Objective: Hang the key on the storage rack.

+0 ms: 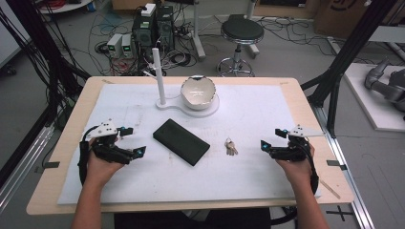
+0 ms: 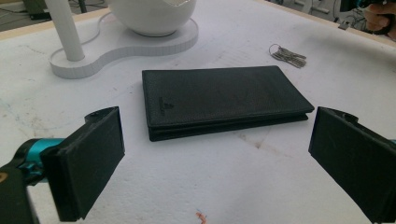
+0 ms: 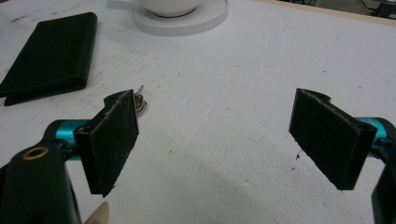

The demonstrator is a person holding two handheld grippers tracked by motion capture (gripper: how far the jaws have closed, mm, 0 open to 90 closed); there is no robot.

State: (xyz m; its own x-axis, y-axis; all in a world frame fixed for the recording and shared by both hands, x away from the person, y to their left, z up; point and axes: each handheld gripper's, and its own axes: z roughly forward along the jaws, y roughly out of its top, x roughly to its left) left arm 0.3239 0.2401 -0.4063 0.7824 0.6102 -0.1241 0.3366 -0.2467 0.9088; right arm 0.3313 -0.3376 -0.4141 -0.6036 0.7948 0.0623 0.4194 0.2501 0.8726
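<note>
The bench (image 1: 57, 157) in front of me is a wooden top covered almost edge to edge by a white sheet (image 1: 258, 119), scuffed and faintly marked. On the far middle of that sheet sits a white stand (image 1: 167, 104): a flat base with an upright white post (image 1: 159, 76) at its left end and a white bowl (image 1: 197, 90) with an uneven rim resting on its round right end.

Nearer to me, left of centre, a black wallet (image 1: 181, 141) lies flat and closed, set at a slant with one end pointing toward the stand. In my left gripper view it lies straight ahead, just beyond the jaws, with its folded edge facing me.

I hold my left hand-held gripper (image 1: 131, 142) at the left side of the sheet, aimed right toward the wallet. Its jaws stand wide apart and grip nothing.

My right hand-held gripper (image 1: 273, 139) is at the right side of the sheet, aimed left. Its jaws are also spread wide with nothing between them.

A small bunch of keys (image 1: 230, 147) lies on the sheet between the wallet and my right hand-held gripper, apart from both. In my right gripper view the keys peek out from behind the left jaw, partly hidden by it.
</note>
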